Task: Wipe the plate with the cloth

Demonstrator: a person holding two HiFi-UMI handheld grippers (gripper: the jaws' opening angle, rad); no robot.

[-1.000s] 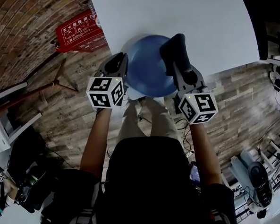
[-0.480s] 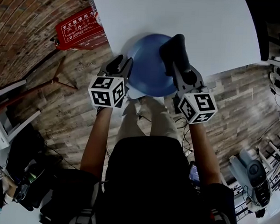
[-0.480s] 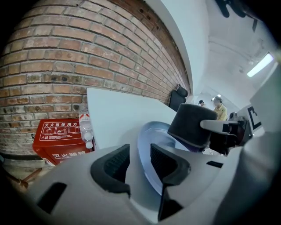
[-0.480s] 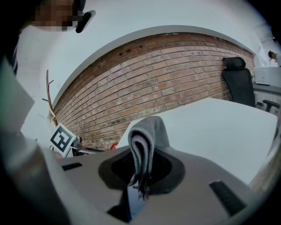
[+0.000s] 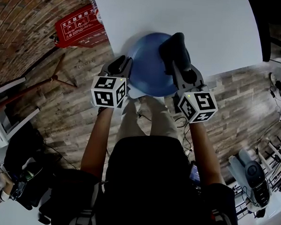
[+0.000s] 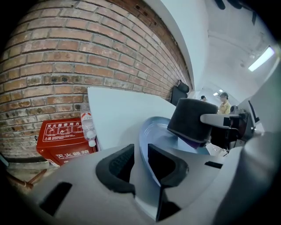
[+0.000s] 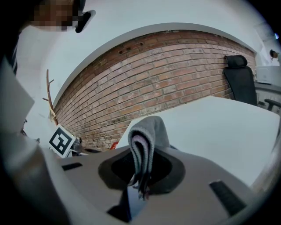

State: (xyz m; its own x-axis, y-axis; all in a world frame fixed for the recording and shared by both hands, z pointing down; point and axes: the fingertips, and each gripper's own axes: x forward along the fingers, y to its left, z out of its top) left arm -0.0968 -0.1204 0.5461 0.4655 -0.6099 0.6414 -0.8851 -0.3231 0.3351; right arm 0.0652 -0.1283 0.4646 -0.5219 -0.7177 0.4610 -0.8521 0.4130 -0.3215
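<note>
A blue plate [image 5: 148, 69] lies on the white table [image 5: 193, 18], overhanging its near edge. My left gripper [image 5: 123, 65] is at the plate's left rim. In the left gripper view the plate [image 6: 159, 134] passes its rim between the jaws of the left gripper [image 6: 140, 154]. Those jaws have just opened wide and then drawn in a little, and the pads do not press on the rim. My right gripper [image 5: 176, 57] is shut on a folded dark grey cloth [image 5: 175, 44] that hangs over the plate's right half. That cloth [image 7: 147, 136] stands up between the right jaws.
A red fire-equipment box [image 5: 79, 29] with a water bottle [image 6: 89, 128] beside it sits on the wooden floor left of the table, against a brick wall [image 6: 66, 57]. A black chair [image 7: 239, 74] stands beyond the table. My legs are directly under the table's near edge.
The left gripper's jaws have parted at the plate's rim, and that hand has sunk slightly. The right gripper and the cloth have stayed over the plate.
</note>
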